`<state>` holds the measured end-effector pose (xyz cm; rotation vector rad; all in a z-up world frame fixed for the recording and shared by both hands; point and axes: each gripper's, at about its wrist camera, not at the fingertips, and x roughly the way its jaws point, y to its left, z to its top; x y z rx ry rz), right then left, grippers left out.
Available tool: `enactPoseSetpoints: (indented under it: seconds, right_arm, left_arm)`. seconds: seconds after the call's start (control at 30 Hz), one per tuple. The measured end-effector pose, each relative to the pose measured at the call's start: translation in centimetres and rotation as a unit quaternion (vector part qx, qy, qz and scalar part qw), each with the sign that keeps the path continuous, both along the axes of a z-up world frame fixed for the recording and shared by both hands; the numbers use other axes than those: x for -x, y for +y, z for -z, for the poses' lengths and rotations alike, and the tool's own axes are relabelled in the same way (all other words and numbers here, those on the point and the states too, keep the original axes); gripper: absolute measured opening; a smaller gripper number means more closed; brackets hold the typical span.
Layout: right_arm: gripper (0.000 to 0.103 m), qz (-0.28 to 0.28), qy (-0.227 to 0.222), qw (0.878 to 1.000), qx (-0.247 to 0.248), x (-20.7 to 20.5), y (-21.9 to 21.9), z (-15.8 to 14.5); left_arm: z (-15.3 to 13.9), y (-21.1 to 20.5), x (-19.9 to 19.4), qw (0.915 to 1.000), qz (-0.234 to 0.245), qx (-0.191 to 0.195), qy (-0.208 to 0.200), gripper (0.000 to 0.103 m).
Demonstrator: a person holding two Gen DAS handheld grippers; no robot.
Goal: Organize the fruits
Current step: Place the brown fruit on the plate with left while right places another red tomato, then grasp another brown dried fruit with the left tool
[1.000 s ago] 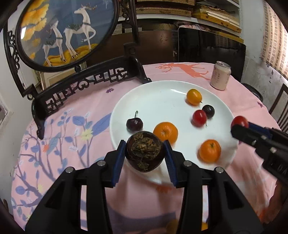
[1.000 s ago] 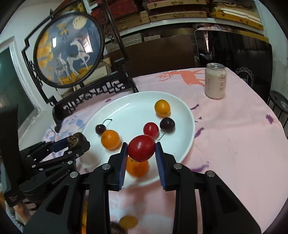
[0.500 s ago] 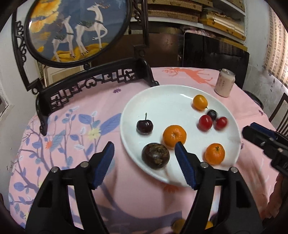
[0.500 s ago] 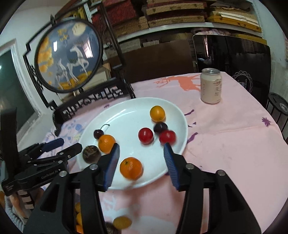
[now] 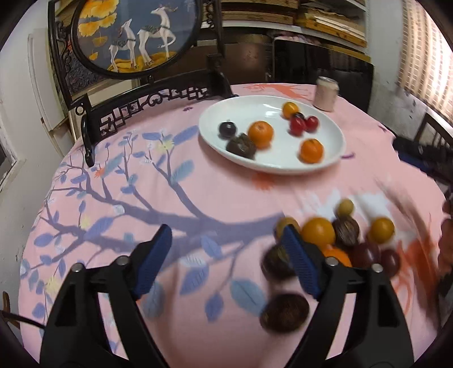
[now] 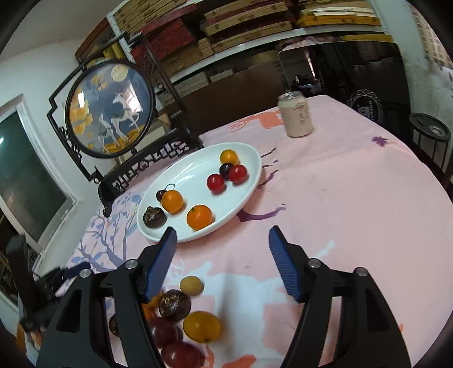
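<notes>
Domestic room: floral pink tablecloth (image 5: 198, 198) beneath the jaws; ahead, carved deer screen (image 6: 110, 107), stacked shelves (image 6: 226, 25) beyond.

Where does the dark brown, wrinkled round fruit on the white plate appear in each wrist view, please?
Left wrist: dark brown wrinkled fruit sits upper centre, at the white plate's near-left rim.
Right wrist: it sits left of centre, at the plate's left end.
Shared landmark: the pale drink can beyond the plate.

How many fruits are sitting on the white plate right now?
8 on the white plate: brown fruit and cherry left, two oranges front, two red fruits, dark one, yellow-orange one behind. None seem hidden.
</notes>
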<state>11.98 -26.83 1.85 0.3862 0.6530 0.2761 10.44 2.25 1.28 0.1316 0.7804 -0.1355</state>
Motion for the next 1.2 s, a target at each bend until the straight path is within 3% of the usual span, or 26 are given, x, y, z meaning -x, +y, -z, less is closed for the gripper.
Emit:
enactPoseSetpoints:
  seconds: [0.17, 0.63, 0.73, 0.8, 0.83, 0.93, 1.1, 1.2]
  right_arm:
    - [0.069, 0.014, 0.005, 1.000, -0.019, 1.4, -1.2, 0.4]
    - [0.069, 0.013, 0.006, 1.000, -0.028, 1.7, -1.5, 0.3]
    - [0.069, 0.012, 0.008, 1.000, -0.027, 1.7, -1.5, 0.3]
    - [0.069, 0.014, 0.008, 0.999, -0.028, 1.7, -1.6, 0.3]
    - [0.069, 0.013, 0.008, 0.999, -0.030, 1.7, -1.6, 0.2]
    - [0.069, 0.006, 0.006, 0.999, -0.032, 1.8, -1.4, 0.1]
    - [0.069, -0.002, 0.006, 1.000, -0.028, 1.8, -1.0, 0.1]
    - [0.069, -0.003, 0.007, 1.000, -0.026, 1.8, -0.9, 0.3]
  left_arm:
    - [0.0, -1.5, 2.2, 0.9991, 0.027, -0.023, -0.022, 0.083]
    - [2.6, -2.5, 0.2, 0.9978, 0.044, -0.043, 0.025, 0.085]
    - [3.1, -1.5, -0.6, 0.9979, 0.022, -0.049, 0.037, 0.092]
    - [3.4, -0.2, -1.2, 0.9941, -0.035, -0.099, 0.030, 0.091]
    - [3.4, 0.7, -1.4, 0.9929, -0.056, -0.100, 0.034, 0.088]
    - [2.5, 2.0, -1.1, 0.9971, -0.049, -0.048, 0.031, 0.088]
    - [2.7, 0.3, -1.2, 0.9966, -0.029, -0.076, 0.014, 0.088]
    - [3.1, 0.1, -2.1, 0.9965, -0.025, -0.078, 0.019, 0.081]
